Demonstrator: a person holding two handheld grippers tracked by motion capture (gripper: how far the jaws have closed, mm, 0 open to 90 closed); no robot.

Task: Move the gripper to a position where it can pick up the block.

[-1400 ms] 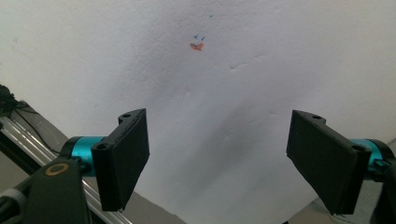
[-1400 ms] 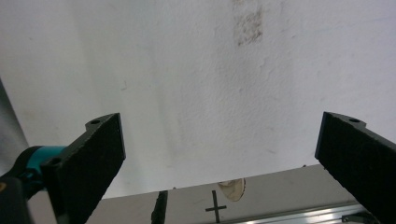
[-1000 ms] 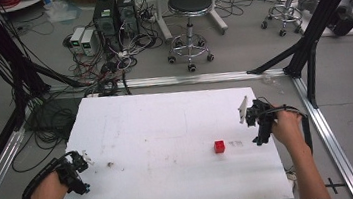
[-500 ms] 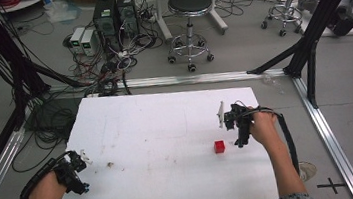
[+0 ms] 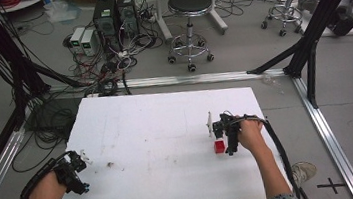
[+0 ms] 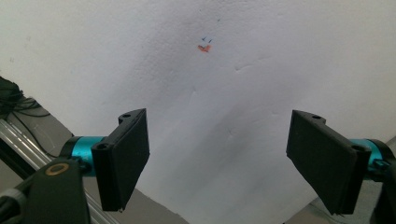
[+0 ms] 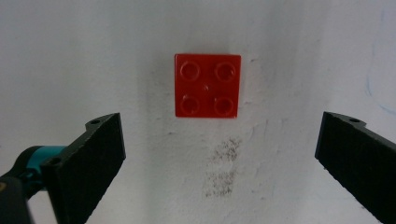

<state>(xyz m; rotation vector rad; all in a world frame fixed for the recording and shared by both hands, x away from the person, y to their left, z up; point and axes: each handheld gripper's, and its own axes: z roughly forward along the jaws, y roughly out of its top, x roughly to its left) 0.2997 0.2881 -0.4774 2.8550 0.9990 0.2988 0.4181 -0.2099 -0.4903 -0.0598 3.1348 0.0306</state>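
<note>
A small red four-stud brick (image 5: 219, 146) (image 7: 208, 85) lies flat on the white table (image 5: 158, 132), right of the middle. My right gripper (image 5: 226, 136) (image 7: 219, 168) hovers just above and beside it, open wide, and the brick sits ahead of the jaws, not between them. At the table's front left corner my left gripper (image 5: 74, 169) (image 6: 219, 163) is open over bare white surface, holding nothing.
Small red and blue marks (image 6: 204, 45) dot the table ahead of the left gripper. A dark smudge (image 7: 223, 163) lies near the brick. Aluminium rails (image 5: 329, 132) frame the table. Behind it are stools (image 5: 188, 7), computers (image 5: 114, 11) and tangled cables (image 5: 106, 72) on the floor.
My right gripper has moved left from the table's right edge to just above the red brick. The left gripper has stayed at the front left corner.
</note>
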